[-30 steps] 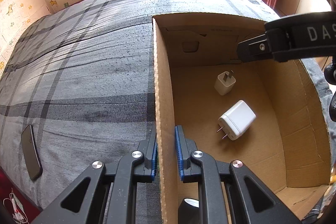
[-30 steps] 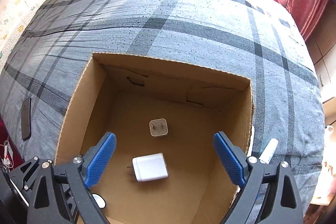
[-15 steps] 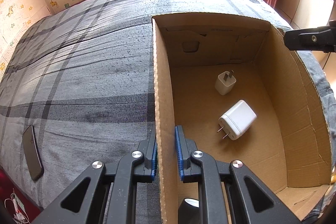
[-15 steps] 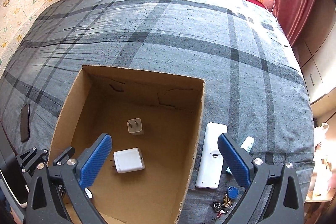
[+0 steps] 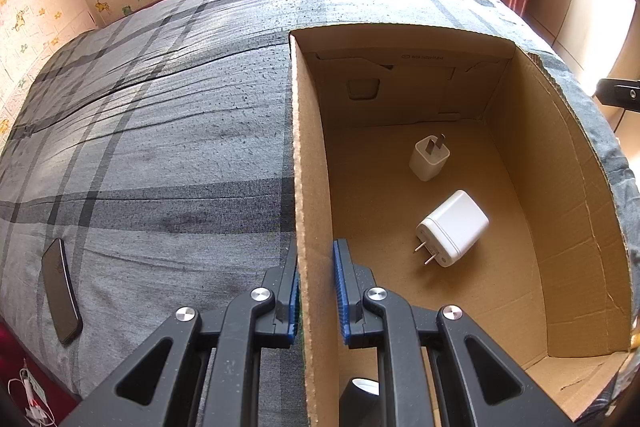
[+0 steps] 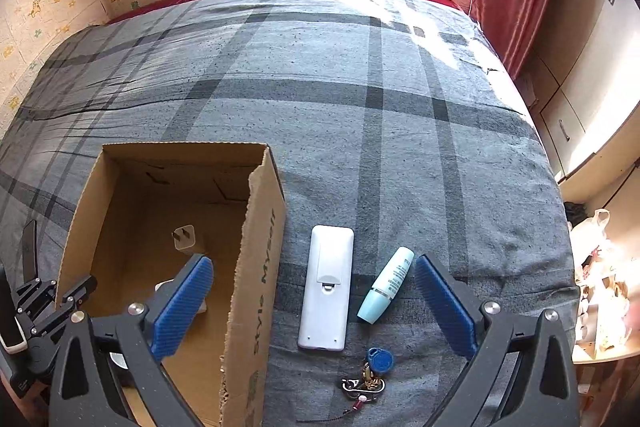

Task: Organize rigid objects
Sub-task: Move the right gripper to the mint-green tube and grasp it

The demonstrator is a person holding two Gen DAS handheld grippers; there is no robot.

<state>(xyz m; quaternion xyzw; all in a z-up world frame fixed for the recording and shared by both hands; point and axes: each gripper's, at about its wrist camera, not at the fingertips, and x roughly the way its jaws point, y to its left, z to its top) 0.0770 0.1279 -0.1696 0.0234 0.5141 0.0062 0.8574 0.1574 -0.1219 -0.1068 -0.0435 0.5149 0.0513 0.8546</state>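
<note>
Since a second ago the right gripper [image 6: 314,301] has swung out of the cardboard box [image 6: 256,291] to the bedspread beside it, so the remote, tube and keys now lie in its view; the left gripper has not shifted.

On the far left a dark phone [image 5: 62,297] lies flat on the grey plaid bedspread [image 5: 160,147], well apart from the box. The left gripper [image 5: 316,291] has its blue pads clamped on the box's left wall, one pad outside and one inside. Within the box a small white charger [image 5: 430,158] stands prongs up near the back wall, and a larger white charger [image 5: 454,229] lies on its side nearer the front, prongs pointing toward the left wall; the two are apart.

Right of the box, the right gripper's fingers are spread wide with nothing pinched. Between them on the bedspread lie a white remote [image 6: 326,287], back side up, just beside the box, then a pale blue tube [image 6: 386,285] tilted, and below them a bunch of keys [image 6: 370,375] with a blue fob
</note>
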